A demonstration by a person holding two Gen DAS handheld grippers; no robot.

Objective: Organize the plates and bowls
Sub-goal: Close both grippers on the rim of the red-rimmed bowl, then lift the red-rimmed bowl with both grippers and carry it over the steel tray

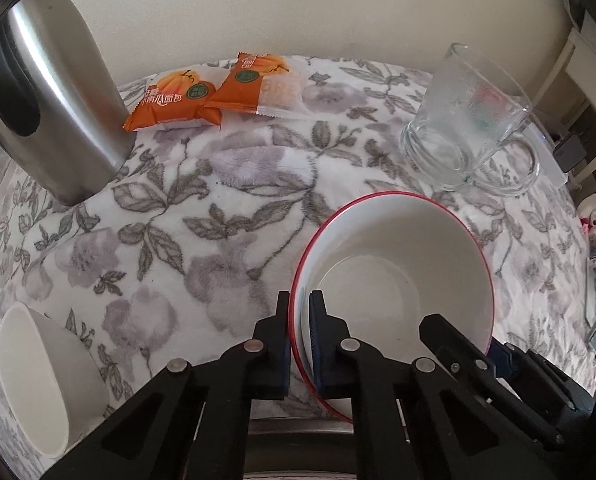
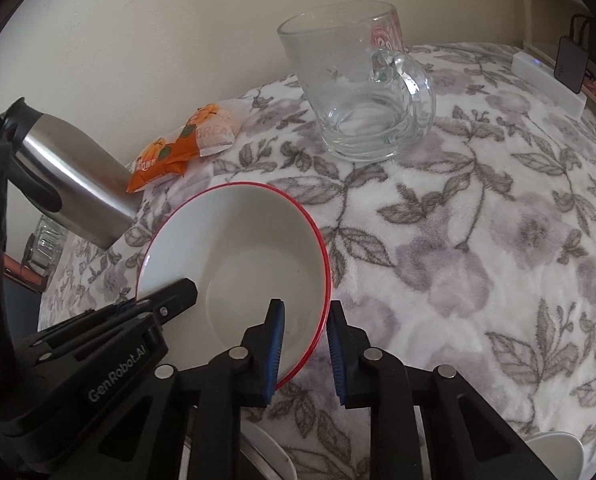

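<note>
Pinching the rim of the red-edged bowl (image 1: pixel 393 276) with my left claw (image 1: pixel 299 344), I have 1 finger outside the wall and 1 inside, clenched tight on it. My right claw (image 2: pixel 303 354) straddles the opposite rim of the same bowl, but its blue pads (image 2: pixel 276 352) stand apart with a gap showing beside the red edge, so I judge it released, not yet gripping.

The bowl sits tilted over the flowered cloth (image 1: pixel 202 240), in front of the glass mug (image 1: pixel 469 128). A steel flask (image 1: pixel 54 112) stands well to the left of the bowl, with 2 orange snack packets (image 1: pixel 214 92) beyond it near the wall. A plain white bowl (image 1: pixel 38 376) lies tipped on its side, left of the red-edged one and nearer to me. Something white shows under my right claw, possibly other dishes; I cannot tell.

To do this well, I should close the right pads squarely on the rim before the left lets go, keep the bowl level, steer clear of the mug, and lower it gently wherever the bowls are to be stacked.
</note>
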